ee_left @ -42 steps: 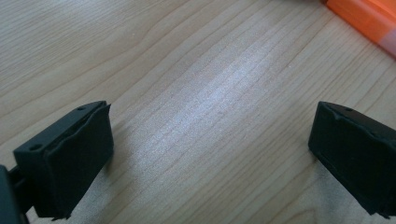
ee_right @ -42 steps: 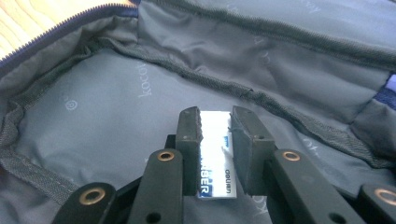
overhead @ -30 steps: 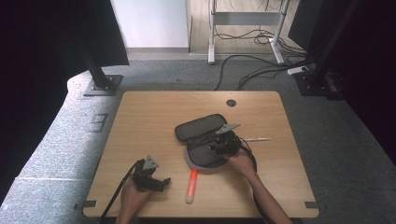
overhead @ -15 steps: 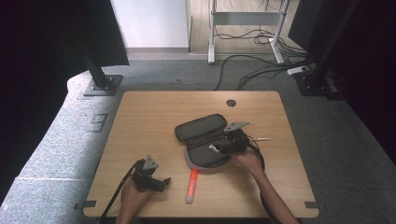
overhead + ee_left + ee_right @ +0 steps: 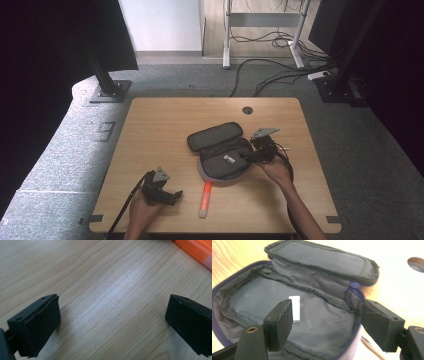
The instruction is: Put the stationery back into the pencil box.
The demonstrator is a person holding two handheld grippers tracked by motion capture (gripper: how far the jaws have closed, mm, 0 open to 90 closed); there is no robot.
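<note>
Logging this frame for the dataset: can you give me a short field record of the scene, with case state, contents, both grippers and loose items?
case: grey zip pouch, open, lid folded back
contents: small white eraser-like block on the lining
right gripper: open, jaws at the pouch's open edge, holding nothing
left gripper: open, over bare table
loose items: orange marker in front of the pouch

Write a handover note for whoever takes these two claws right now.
Left claw: open, empty, low over the table near its front edge, beside the orange marker.
Right claw: open, empty, at the right end of the open pencil case.
Pencil case: unzipped, lid folded back, a small white eraser lying inside.
Done: case opened, eraser in.
Left, probably: the marker goes into the case, as may a thin stick lying right of it; then close it.
</note>
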